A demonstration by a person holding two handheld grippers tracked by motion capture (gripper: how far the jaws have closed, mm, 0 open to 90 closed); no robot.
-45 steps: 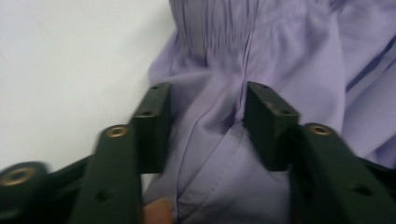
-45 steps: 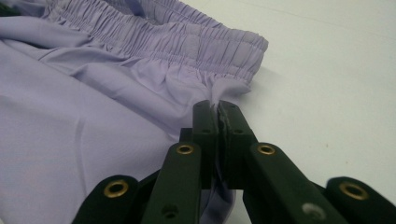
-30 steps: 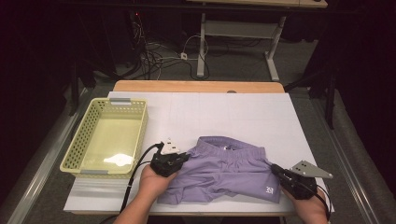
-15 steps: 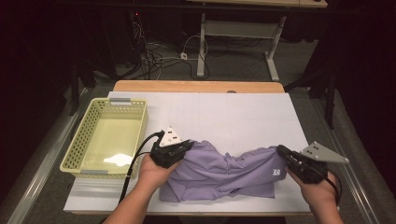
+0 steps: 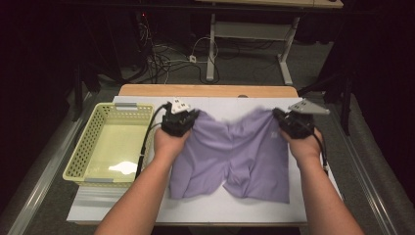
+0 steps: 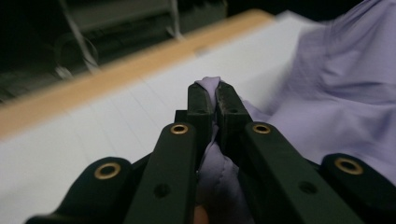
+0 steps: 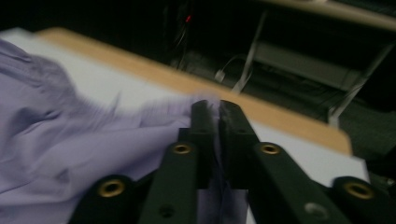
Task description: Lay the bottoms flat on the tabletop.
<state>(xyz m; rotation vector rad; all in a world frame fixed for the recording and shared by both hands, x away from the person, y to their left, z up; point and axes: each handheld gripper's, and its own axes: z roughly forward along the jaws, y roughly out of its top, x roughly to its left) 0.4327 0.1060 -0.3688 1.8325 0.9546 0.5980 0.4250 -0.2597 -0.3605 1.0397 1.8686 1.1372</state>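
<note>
A pair of lilac shorts hangs spread between my two grippers, legs trailing on the white table sheet toward the person. My left gripper pinches the left waistband corner; in the left gripper view its jaws clamp a fold of the lilac fabric. My right gripper pinches the right waistband corner, with cloth squeezed between its jaws. Both pairs of jaws have just been opening by a hair, with the fabric still gripped between them.
A yellow-green mesh basket stands at the table's left, close to my left forearm. The wooden far edge of the table lies just beyond the grippers. Cables and a desk frame sit on the floor behind.
Both grippers have lifted and carried the waistband away from the person toward the far edge. The shorts went from a crumpled heap near the front to a spread, hanging sheet.
</note>
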